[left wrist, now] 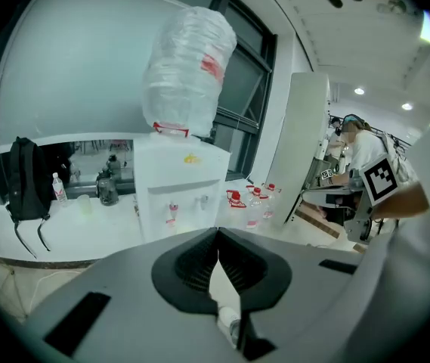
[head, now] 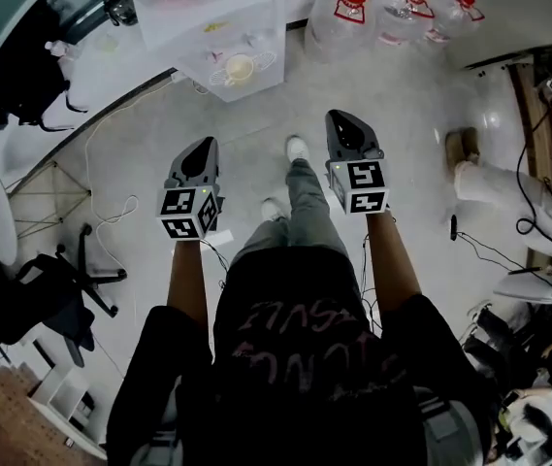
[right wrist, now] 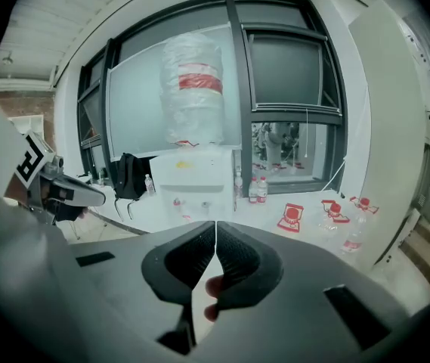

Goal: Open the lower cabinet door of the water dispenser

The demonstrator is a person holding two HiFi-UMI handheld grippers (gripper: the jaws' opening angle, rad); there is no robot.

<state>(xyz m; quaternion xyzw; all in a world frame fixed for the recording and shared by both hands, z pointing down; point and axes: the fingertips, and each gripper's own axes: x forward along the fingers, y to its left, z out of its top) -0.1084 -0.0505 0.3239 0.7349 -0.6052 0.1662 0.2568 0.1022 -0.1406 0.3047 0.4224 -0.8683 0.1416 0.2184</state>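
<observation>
No writing can be read. The water dispenser (left wrist: 180,191) is a plain white box with a small yellow mark (left wrist: 190,158) on its upper front, too small to make out. The upturned bottle (left wrist: 188,70) on top is wrapped in clear plastic and has a red label band whose print is blurred. Pale red lettering on the person's black shirt (head: 305,338) appears upside down and smeared. The marker cube (head: 190,212) on each tool bears only black-and-white squares.

The left claw (left wrist: 218,237) is pressed together, its ribbed pads meeting along one line with nothing between them. The right claw (right wrist: 215,229) is likewise pressed together and empty. Fingertips (right wrist: 213,286) of the hand holding it show through the gap behind the pads.

The dispenser stands ahead of both claws, well apart from them, before the window wall. Its lower cabinet door is covered by each tool's grey body in the gripper views. The head view shows only the top and the tap ledge.

Only the left gripper view shows the white counter (left wrist: 86,229), which reaches the dispenser's left side and carries a black backpack (left wrist: 24,180) and a small water bottle (left wrist: 58,189). Only the head view shows the person's legs, the floor (head: 402,115) and a cable on it. Jugs (right wrist: 294,216) with red caps stand on the floor right of the dispenser.
</observation>
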